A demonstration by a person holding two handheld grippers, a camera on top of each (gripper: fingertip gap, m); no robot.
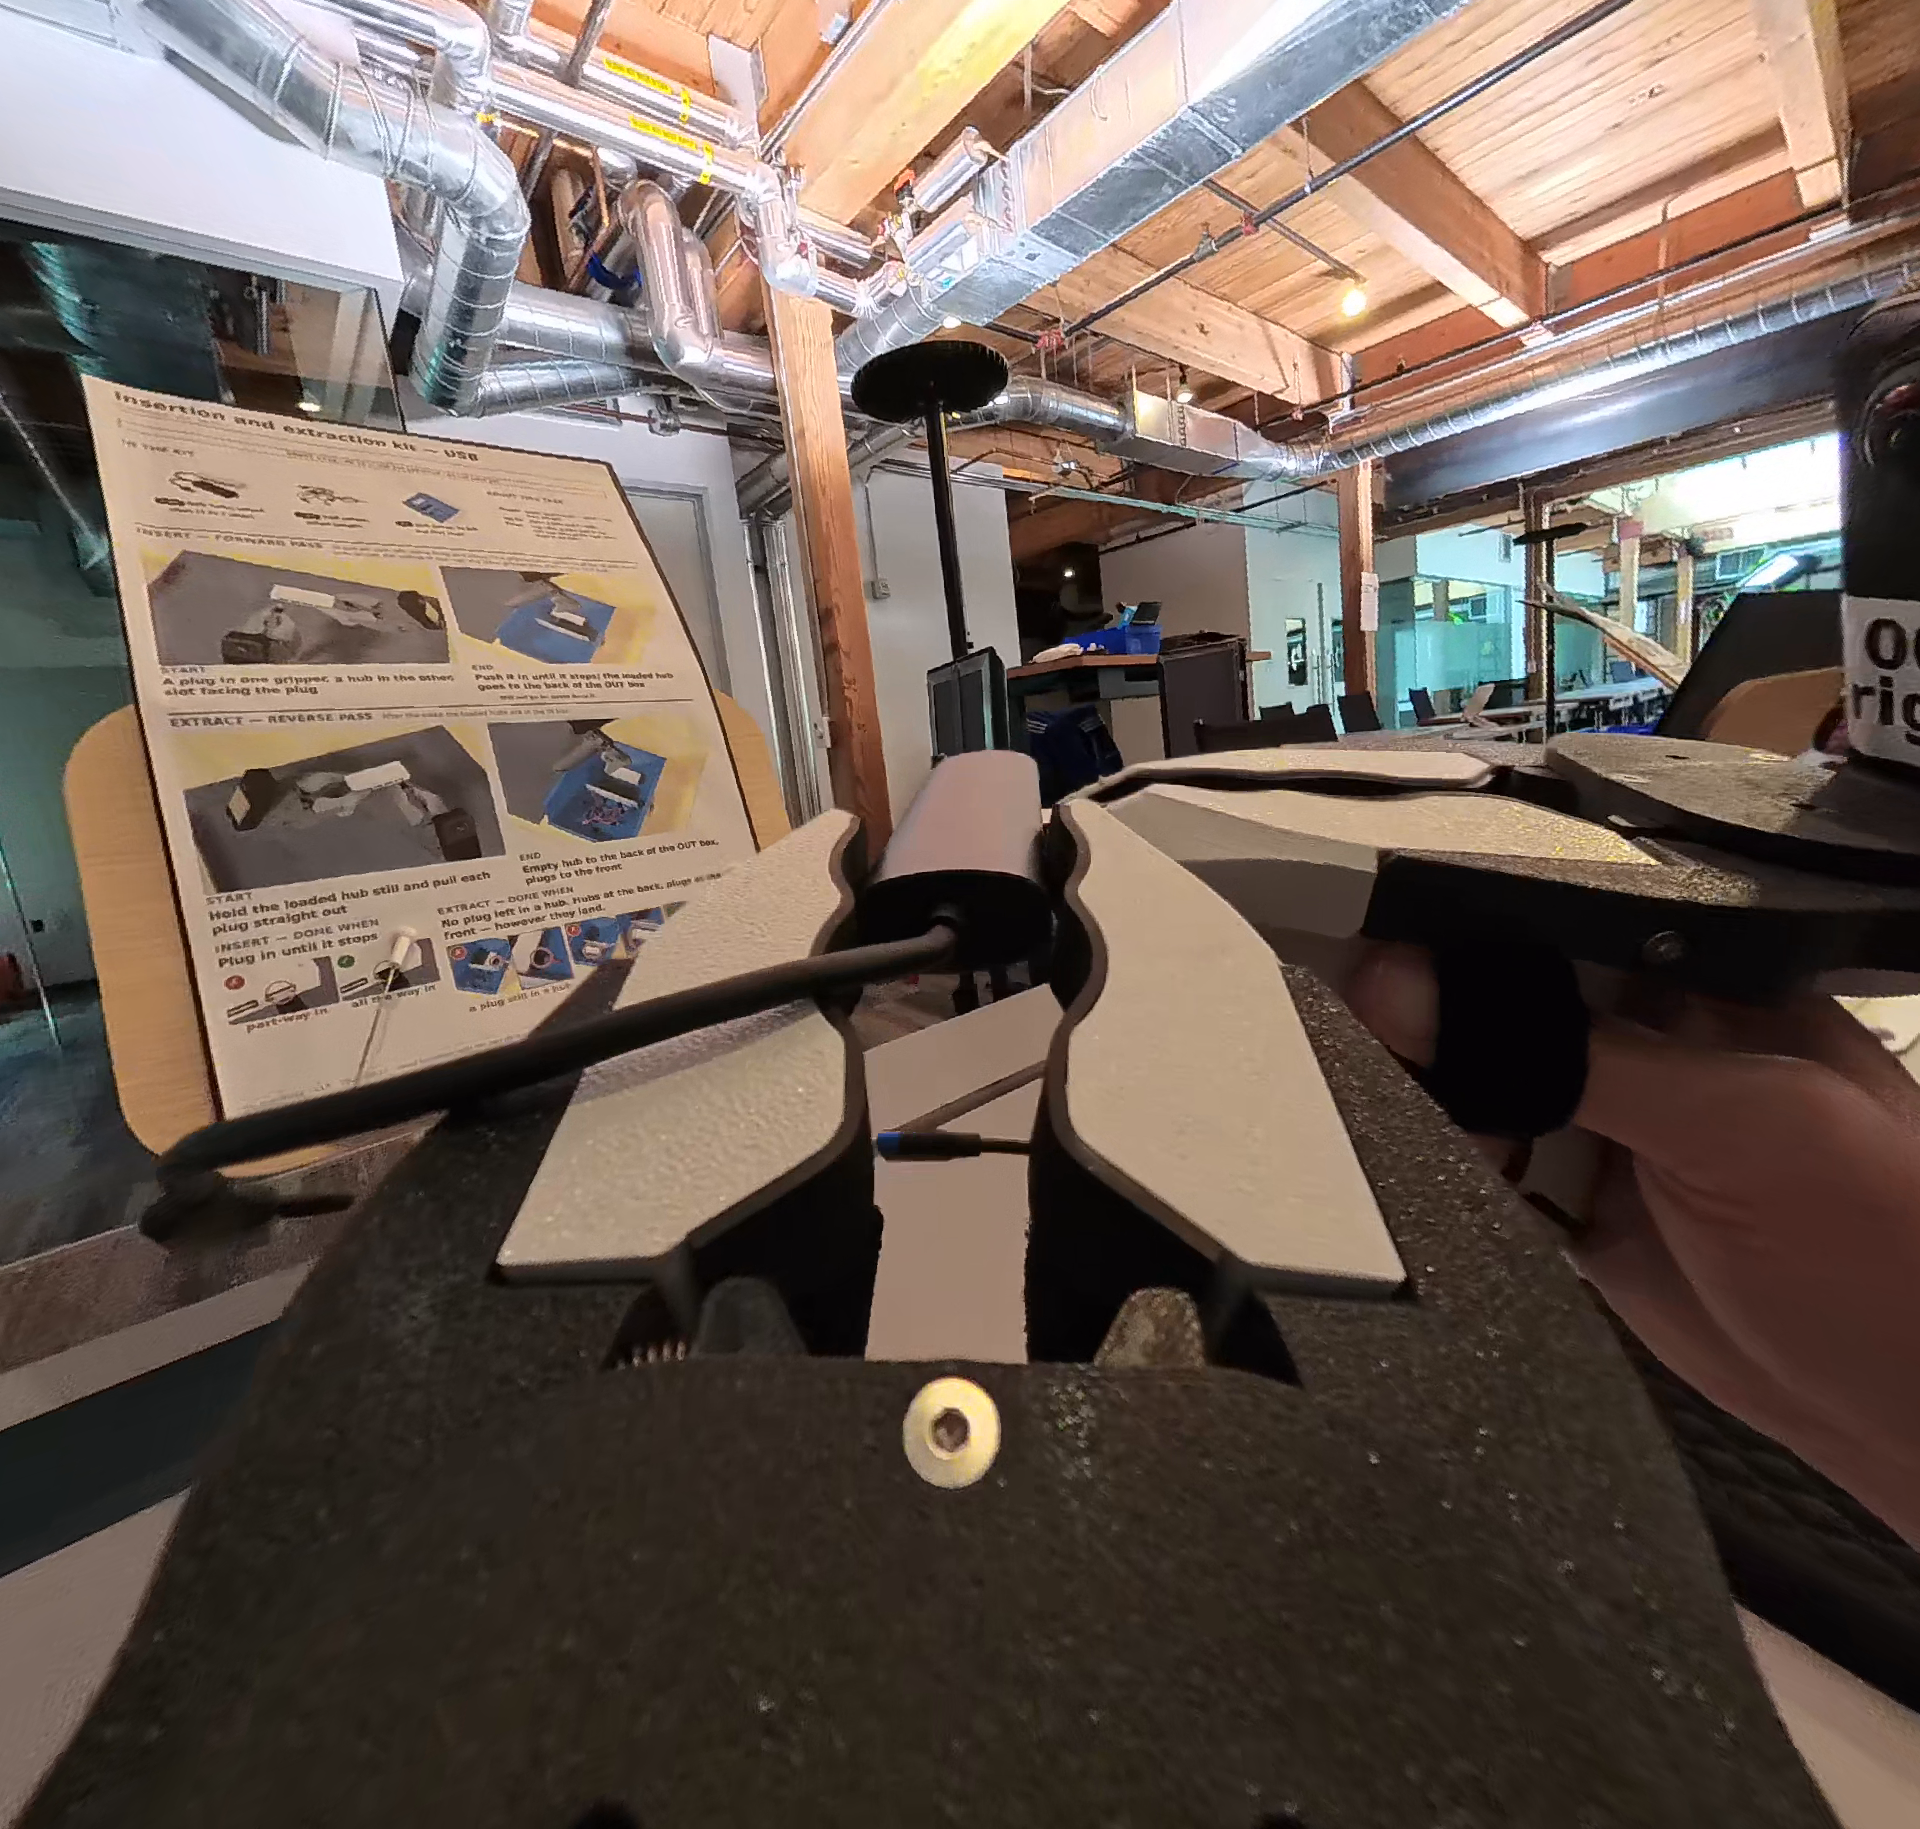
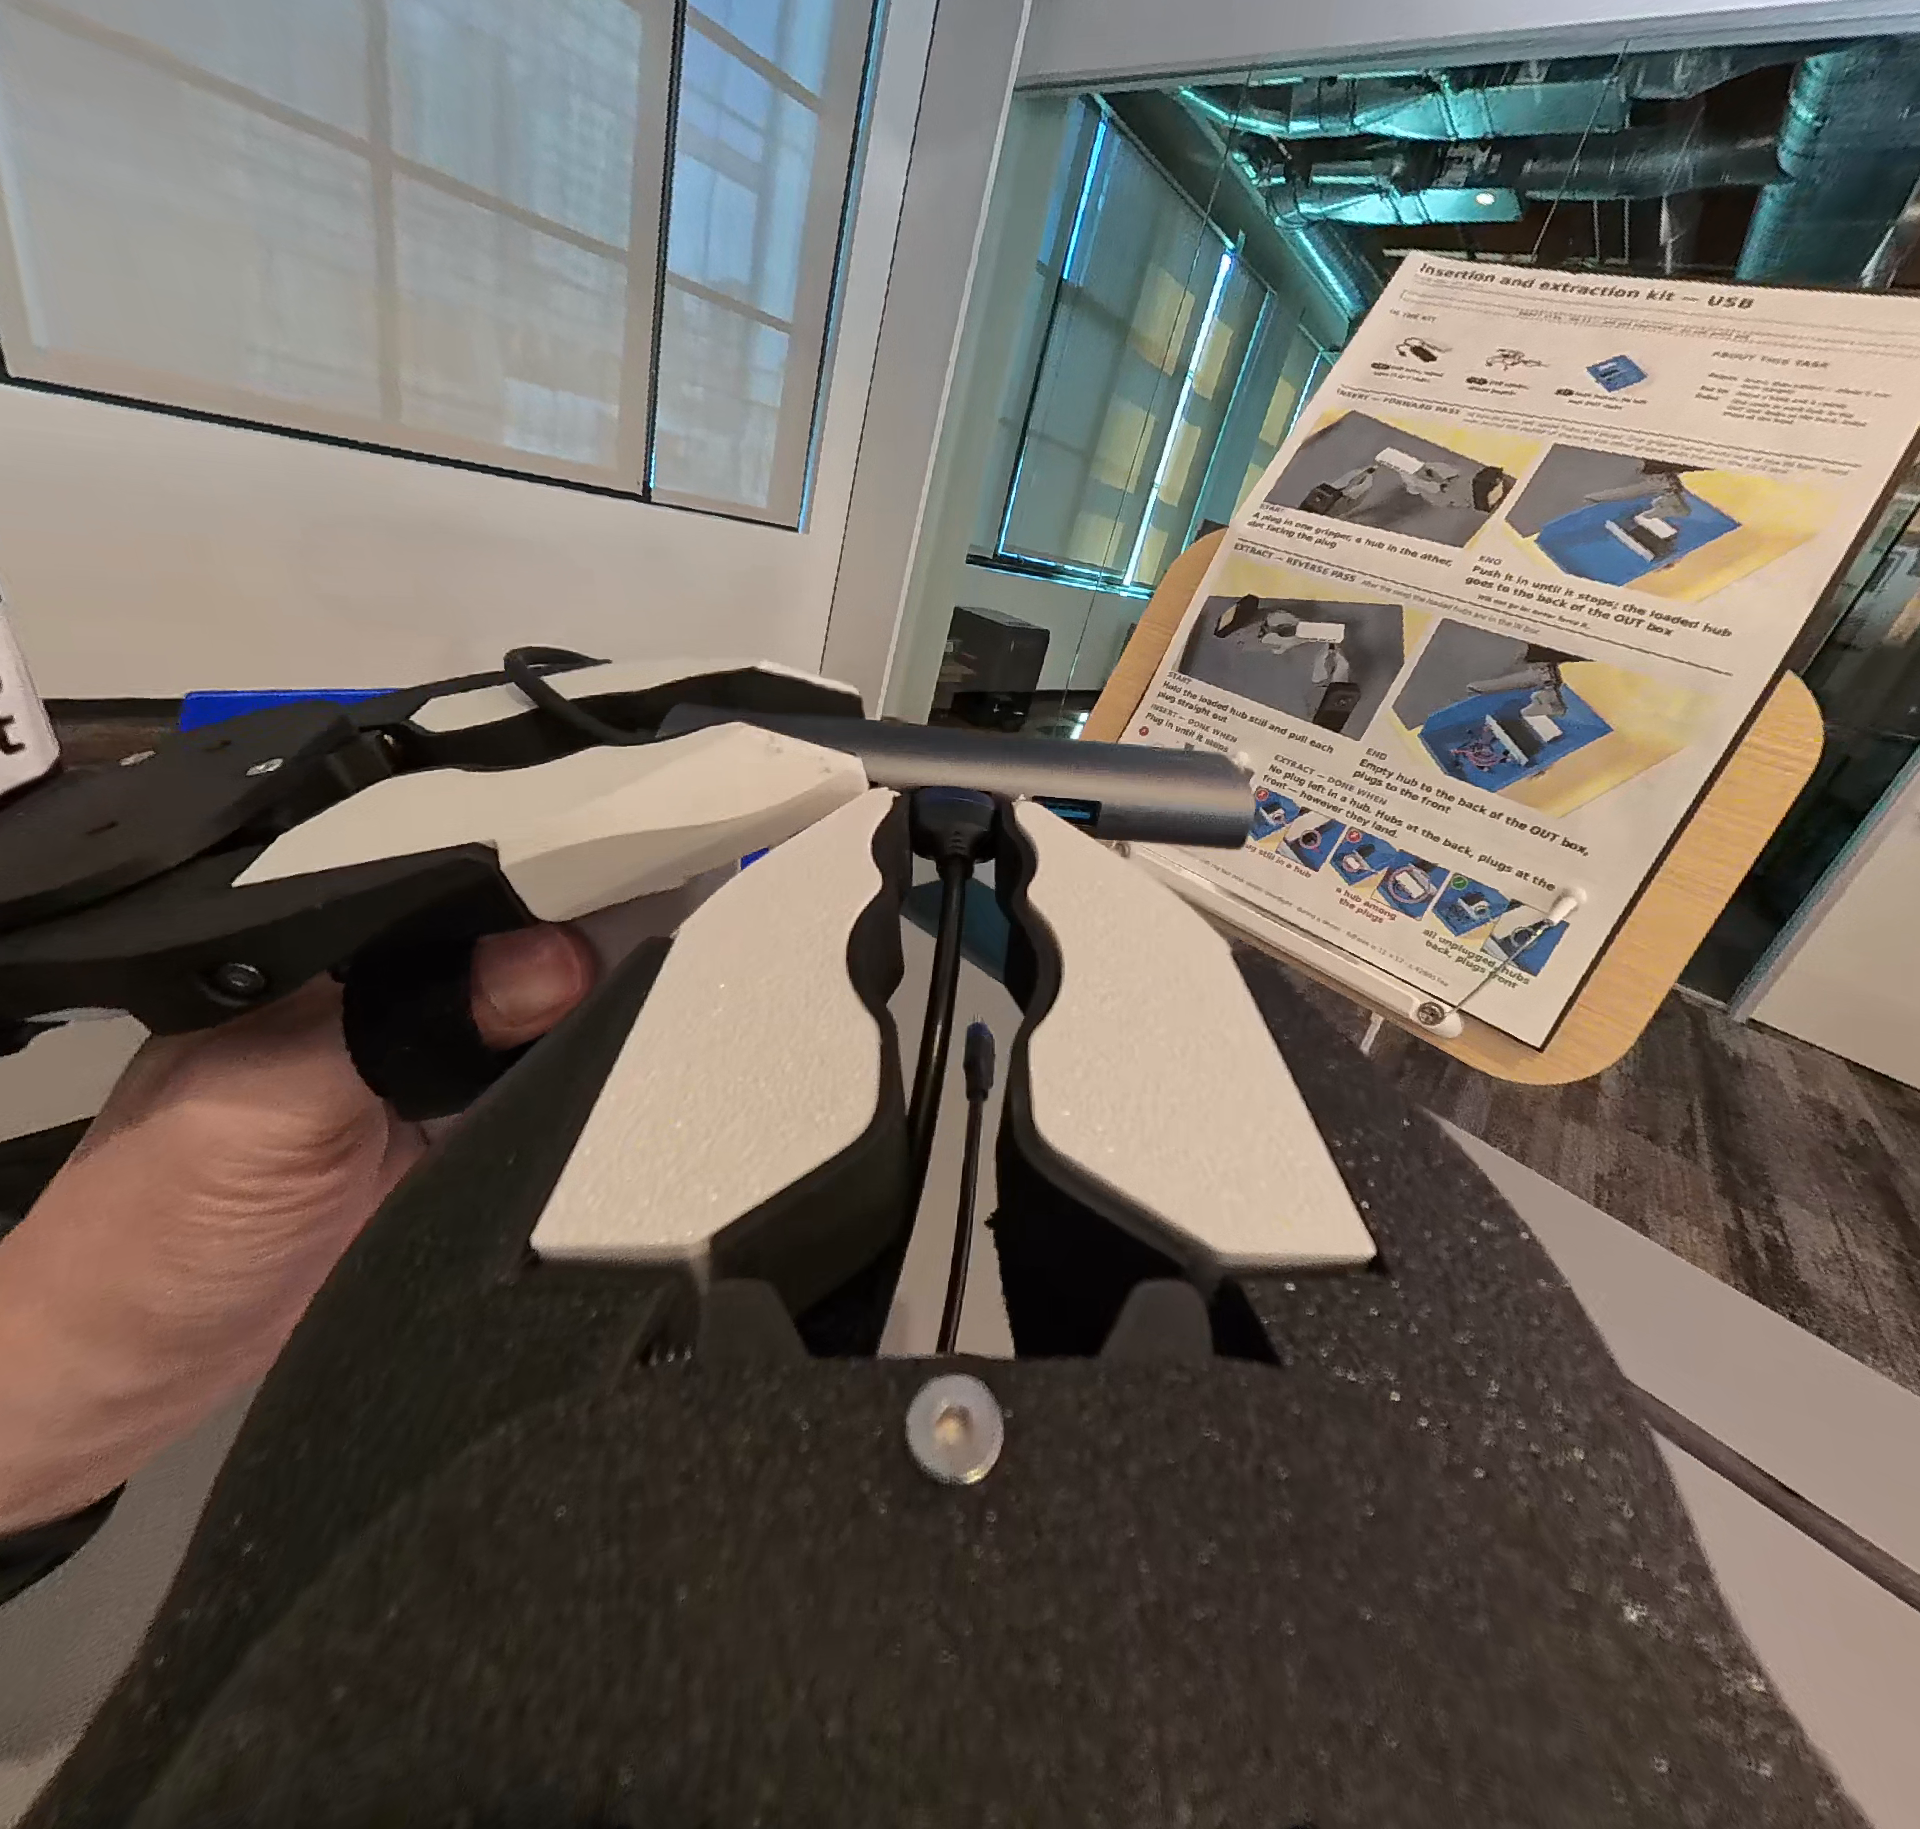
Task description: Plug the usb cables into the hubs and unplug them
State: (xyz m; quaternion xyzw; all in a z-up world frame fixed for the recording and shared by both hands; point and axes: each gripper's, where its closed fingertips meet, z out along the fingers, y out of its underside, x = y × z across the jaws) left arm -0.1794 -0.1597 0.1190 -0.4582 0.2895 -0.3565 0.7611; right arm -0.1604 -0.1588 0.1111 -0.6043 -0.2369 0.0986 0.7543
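Gleaming grey hub (image 2: pixel 1060 766), black plug (image 2: pixel 951 818) seated

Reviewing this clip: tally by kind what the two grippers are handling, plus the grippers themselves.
Grippers: 2, left gripper and right gripper
Grey USB hub: 1
Black USB plug at the hub: 1
Hub's own black cable: 1
Total: 5
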